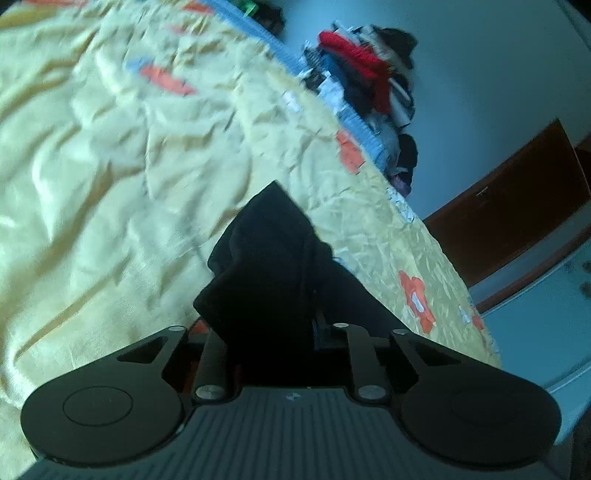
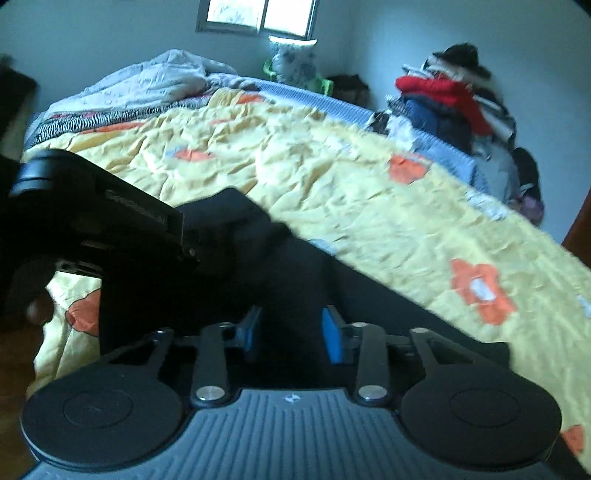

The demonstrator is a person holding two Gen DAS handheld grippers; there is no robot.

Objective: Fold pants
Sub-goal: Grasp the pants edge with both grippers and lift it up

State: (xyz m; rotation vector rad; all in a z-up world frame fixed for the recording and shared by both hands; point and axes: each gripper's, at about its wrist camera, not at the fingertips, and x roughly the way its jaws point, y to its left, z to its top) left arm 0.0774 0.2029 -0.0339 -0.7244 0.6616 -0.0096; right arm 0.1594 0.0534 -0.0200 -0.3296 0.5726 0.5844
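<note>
The black pants (image 1: 273, 258) hang bunched from my left gripper (image 1: 277, 332), which is shut on the cloth; its fingers are hidden under the fabric. In the right wrist view the same pants (image 2: 295, 266) run between my blue pads (image 2: 332, 332), and my right gripper (image 2: 291, 328) is shut on them. The left gripper's black body (image 2: 110, 218) shows at the left of the right wrist view, close beside my right one. Both hold the pants lifted above the yellow bedspread (image 1: 110, 166), which also fills the right wrist view (image 2: 332, 184).
A pile of clothes with a red garment (image 2: 450, 96) stands beyond the bed's far edge. Rumpled white bedding (image 2: 147, 81) lies at the head of the bed under a window (image 2: 258, 18). A brown wooden door (image 1: 517, 203) is at the right.
</note>
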